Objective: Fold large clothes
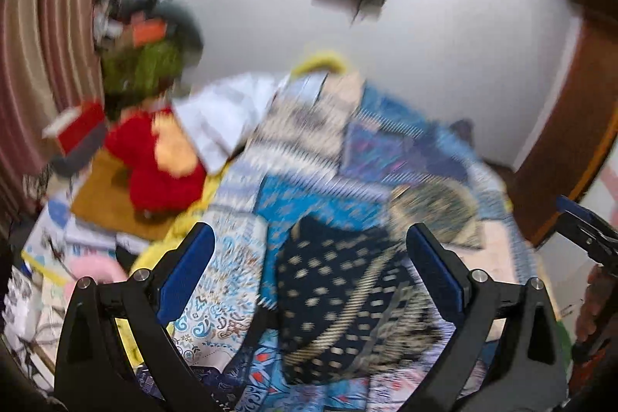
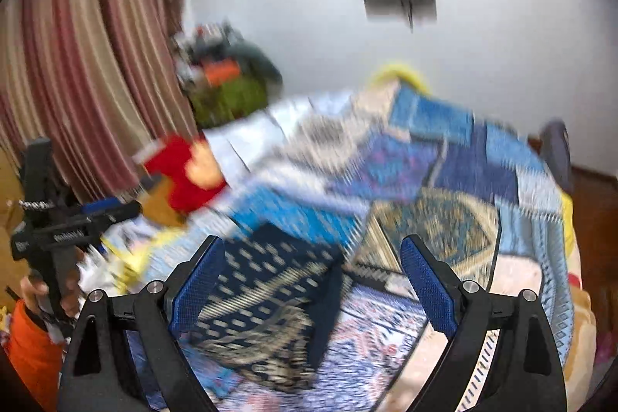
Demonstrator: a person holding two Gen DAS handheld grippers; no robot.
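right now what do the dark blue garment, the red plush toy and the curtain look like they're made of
Dark blue garment: thin woven cloth, matte, with a pale printed or woven dot and stripe pattern; it drapes limply in folds. Red plush toy: soft fuzzy pile fabric, judging by its rounded, matte shape, though blur hides detail. Curtain: striped drapery fabric with a slight sheen along its vertical pleats.

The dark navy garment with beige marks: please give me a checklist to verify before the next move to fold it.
1. Left tool open, nothing between its pads: ok.
2. Right tool open, nothing held: ok.
3. Dark navy garment lies on the patterned bedspread, in front of both tools: ok.
4. Garment spread flat: not ok, it looks bunched.
5. Garment edges and corners visible to grasp: cannot tell, both views are blurred.
6. Red plush toy clear of garment: ok.
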